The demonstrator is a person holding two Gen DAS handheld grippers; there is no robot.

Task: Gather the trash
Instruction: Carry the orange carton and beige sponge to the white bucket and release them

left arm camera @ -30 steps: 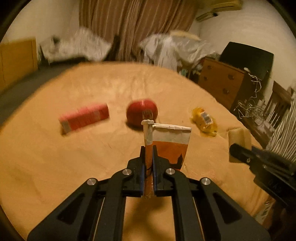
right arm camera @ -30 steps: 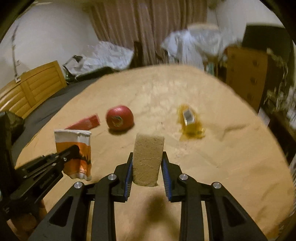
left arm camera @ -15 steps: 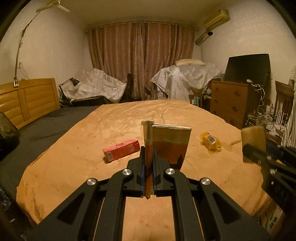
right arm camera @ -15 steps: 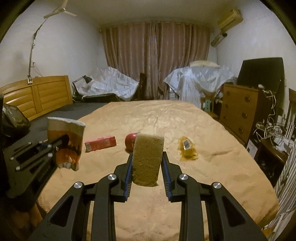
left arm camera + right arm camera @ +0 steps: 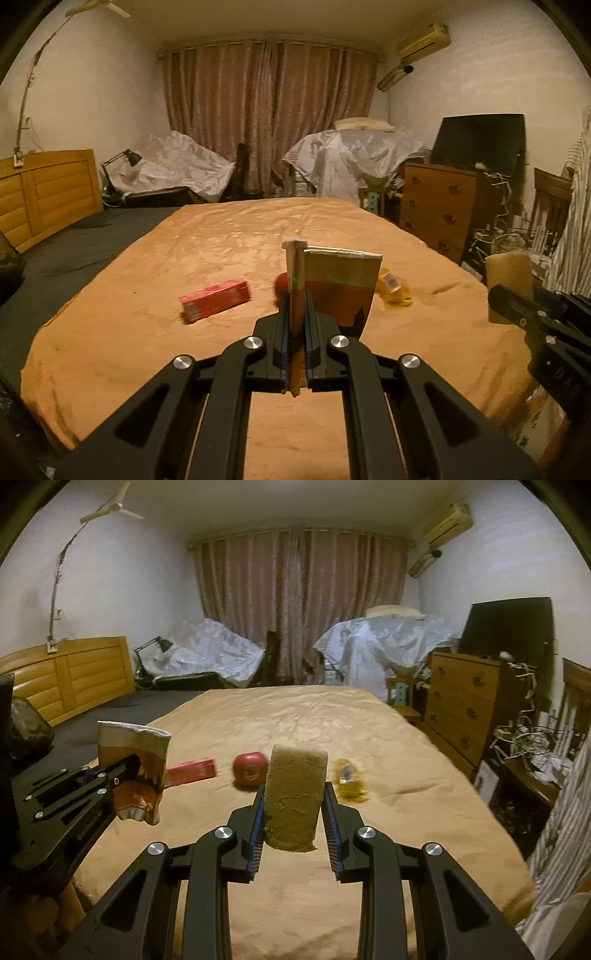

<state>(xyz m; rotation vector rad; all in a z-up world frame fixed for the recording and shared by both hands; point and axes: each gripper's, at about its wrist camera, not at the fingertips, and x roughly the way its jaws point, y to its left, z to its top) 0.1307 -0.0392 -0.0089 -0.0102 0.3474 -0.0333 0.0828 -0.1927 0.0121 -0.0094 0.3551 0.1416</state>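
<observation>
Left wrist view: the left gripper [image 5: 297, 325] is seen clamped on the folded edge of an orange snack bag [image 5: 340, 291], which is held upright in the air above the near edge of the bed [image 5: 110, 332]. From the right wrist view, the right gripper [image 5: 293, 812] is seen closed around a tan sponge block [image 5: 295, 794], likewise lifted clear of the bedspread. Further out, three pieces are left lying on the bed near its middle: a red carton [image 5: 214, 299] toward the left side, a red round object [image 5: 250, 770] just beside it, and a crumpled yellow wrapper [image 5: 349, 779] toward the right edge. A wooden dresser [image 5: 465, 705] is visible beyond the right edge of the bed. No bin or bag for the trash can be seen in either view. The step in hand is judged to be the carrying away of two picked pieces. For the next move, a receptacle would have to be reached and both grips released over it, before the three remaining items can be fetched
</observation>
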